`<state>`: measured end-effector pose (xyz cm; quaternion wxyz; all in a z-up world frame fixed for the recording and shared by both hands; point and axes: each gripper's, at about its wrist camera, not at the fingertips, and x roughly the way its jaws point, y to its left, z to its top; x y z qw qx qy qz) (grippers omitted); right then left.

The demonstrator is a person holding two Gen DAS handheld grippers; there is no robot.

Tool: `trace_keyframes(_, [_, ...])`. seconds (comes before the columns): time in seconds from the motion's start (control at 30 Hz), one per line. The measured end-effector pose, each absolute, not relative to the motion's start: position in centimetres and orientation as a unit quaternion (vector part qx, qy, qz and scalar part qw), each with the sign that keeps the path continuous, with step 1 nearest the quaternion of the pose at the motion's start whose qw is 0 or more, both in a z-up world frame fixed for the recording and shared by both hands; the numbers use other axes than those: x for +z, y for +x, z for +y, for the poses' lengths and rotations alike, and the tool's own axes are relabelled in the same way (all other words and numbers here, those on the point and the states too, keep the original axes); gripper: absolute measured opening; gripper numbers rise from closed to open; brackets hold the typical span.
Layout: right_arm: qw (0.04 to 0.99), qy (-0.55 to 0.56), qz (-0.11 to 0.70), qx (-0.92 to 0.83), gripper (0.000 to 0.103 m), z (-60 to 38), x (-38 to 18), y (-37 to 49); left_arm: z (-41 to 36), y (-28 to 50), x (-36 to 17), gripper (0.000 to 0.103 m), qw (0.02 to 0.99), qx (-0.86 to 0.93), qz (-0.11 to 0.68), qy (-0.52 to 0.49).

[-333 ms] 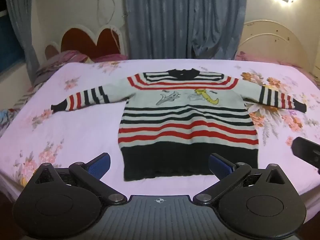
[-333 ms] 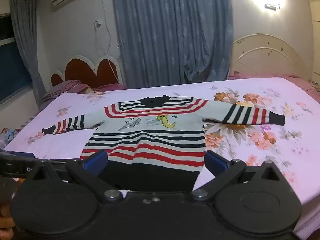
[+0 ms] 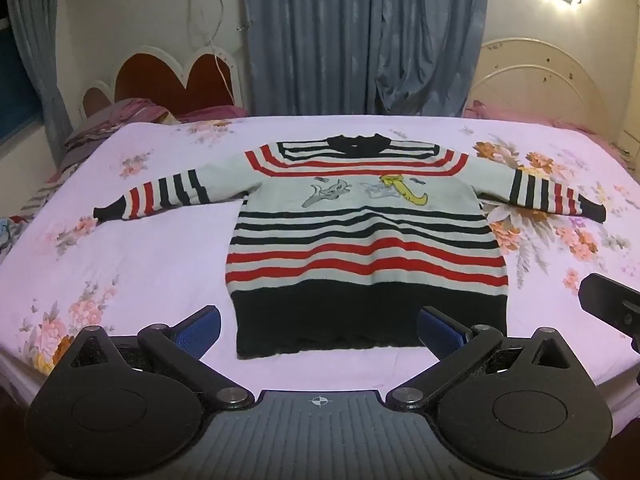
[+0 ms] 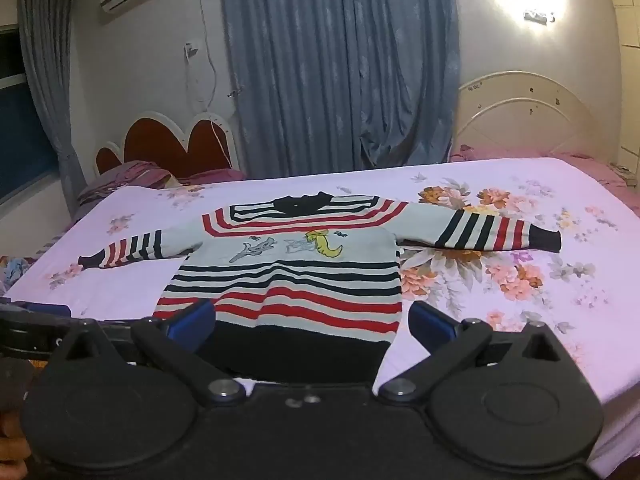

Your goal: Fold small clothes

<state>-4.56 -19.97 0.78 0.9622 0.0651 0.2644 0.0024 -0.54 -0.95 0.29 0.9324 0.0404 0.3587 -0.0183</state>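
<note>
Across the frame's middle: sweater (image 3: 364,236), striped, flat on the bed (image 3: 132,256), both sleeves spread, hem nearest the camera. Lower left: left tongs (image 3: 319,330), spread wide, holding nothing. Lower right: right tongs (image 4: 312,322), likewise wide and empty, before the hem.

Sweater (image 4: 292,280) hem hidden behind right gripper (image 4: 312,326) body in right wrist view; left gripper (image 4: 24,328) cut off at that frame's left edge. Right gripper (image 3: 612,308) cut by right edge in left view. Sweater's chest figures too small to identify
</note>
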Motion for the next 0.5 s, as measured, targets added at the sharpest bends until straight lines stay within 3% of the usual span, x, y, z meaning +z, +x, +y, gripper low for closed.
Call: trace_keyframes(0.5, [0.961,0.059,0.270,-0.003,0.102,-19.42,0.67,-4.36,-0.83,-0.14,0.00,0.103,0.933,-0.012,0.359,0.038])
